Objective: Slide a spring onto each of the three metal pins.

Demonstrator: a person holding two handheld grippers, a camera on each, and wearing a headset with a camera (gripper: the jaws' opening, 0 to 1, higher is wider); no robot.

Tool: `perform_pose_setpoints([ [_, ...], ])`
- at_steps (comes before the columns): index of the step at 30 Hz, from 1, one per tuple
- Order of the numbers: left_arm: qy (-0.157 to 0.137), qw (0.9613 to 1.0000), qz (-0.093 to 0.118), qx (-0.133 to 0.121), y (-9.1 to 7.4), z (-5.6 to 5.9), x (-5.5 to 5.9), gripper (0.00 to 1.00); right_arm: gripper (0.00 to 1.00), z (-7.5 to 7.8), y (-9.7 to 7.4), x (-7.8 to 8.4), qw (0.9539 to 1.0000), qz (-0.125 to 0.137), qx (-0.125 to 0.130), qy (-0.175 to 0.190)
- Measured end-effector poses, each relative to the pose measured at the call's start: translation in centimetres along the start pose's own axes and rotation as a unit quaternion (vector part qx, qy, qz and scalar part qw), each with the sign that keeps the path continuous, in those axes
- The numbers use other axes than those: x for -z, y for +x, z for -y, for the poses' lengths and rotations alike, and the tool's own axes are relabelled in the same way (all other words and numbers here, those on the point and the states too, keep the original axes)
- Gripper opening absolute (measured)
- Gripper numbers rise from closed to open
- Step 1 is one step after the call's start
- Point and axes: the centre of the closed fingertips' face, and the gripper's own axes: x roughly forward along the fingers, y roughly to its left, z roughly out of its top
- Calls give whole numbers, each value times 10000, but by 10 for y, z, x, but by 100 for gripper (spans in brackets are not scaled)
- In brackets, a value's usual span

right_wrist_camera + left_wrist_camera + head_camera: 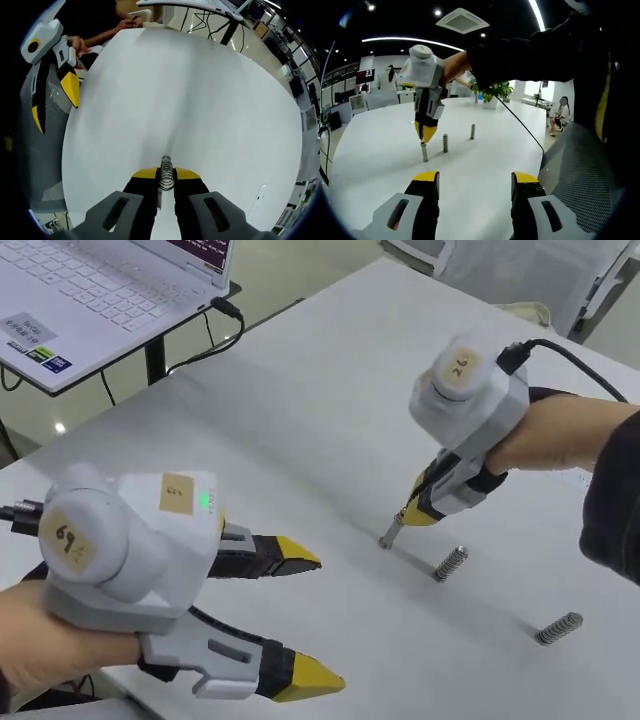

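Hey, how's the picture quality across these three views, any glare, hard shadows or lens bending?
Head view: soft, even light, sharp; a free spring casts a faint shadow on the table. Left gripper view: fisheye bends the ceiling light strip, lamps flare, yet the right gripper reads clearly. Right gripper view: the table edge curves, its surface looks washed out, the gripped spring is sharp.
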Motion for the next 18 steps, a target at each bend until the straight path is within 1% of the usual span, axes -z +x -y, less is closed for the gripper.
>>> perform_pose_setpoints([
  [4, -3, 10000, 0, 7, 0, 0, 0, 53, 8, -1, 0, 1, 10000, -39, -21, -4],
  [11, -3, 10000, 5, -2, 0, 0, 0, 53, 8, -3, 7, 2, 9998, -129, -125, 21],
  [14, -4, 10000, -2, -10, 0, 0, 0, 53, 8, -4, 11, 5, 9996, -205, -180, 44],
  [16, -7, 10000, 4, -15, 0, -1, 0, 53, 8, -5, 10, 3, 9996, -182, -189, 45],
  [18, -12, 10000, 4, -20, 0, -1, 0, 53, 9, -6, 12, 4, 9996, -219, -198, 42],
])
